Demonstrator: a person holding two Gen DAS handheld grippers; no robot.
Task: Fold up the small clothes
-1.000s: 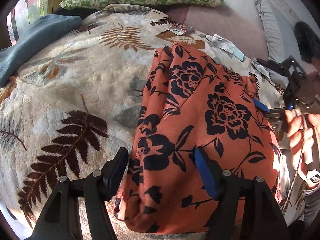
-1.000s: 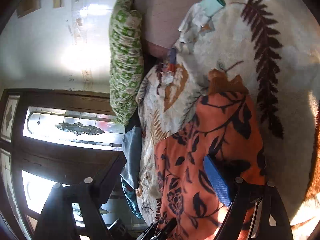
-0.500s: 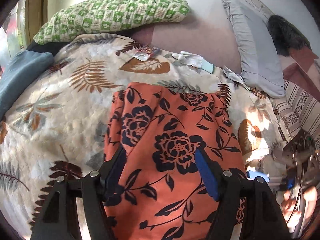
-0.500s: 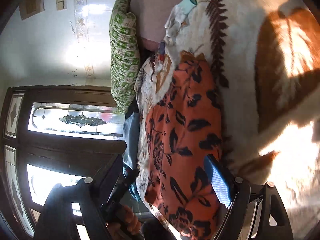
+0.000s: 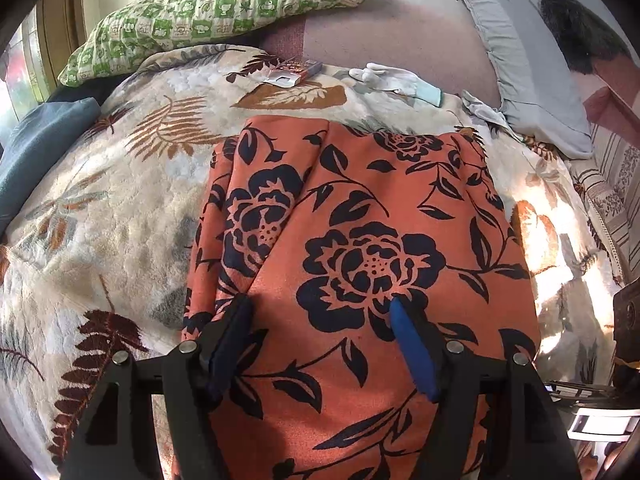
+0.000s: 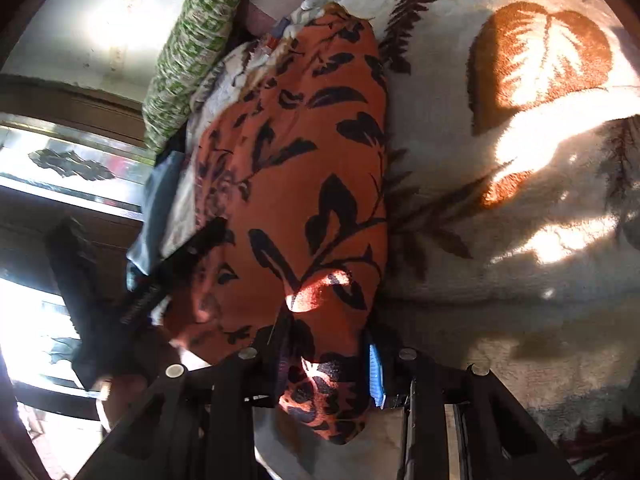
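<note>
Right wrist: right gripper [image 6: 328, 364] just closed, apparently pinching orange garment [image 6: 296, 184]; left gripper [image 5: 320, 340] apart above it.

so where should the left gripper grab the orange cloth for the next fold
Probably the near left corner of the orange cloth, from the near side. The loose folded layers bunch along that edge, right by the left gripper, whose jaws are open over flat cloth. The right gripper has just been closing and already pinches the near right corner, so a matching corner grip should let both lift the near edge evenly.

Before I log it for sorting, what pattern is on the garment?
Orange garment with black flowers; left wrist view.
</note>
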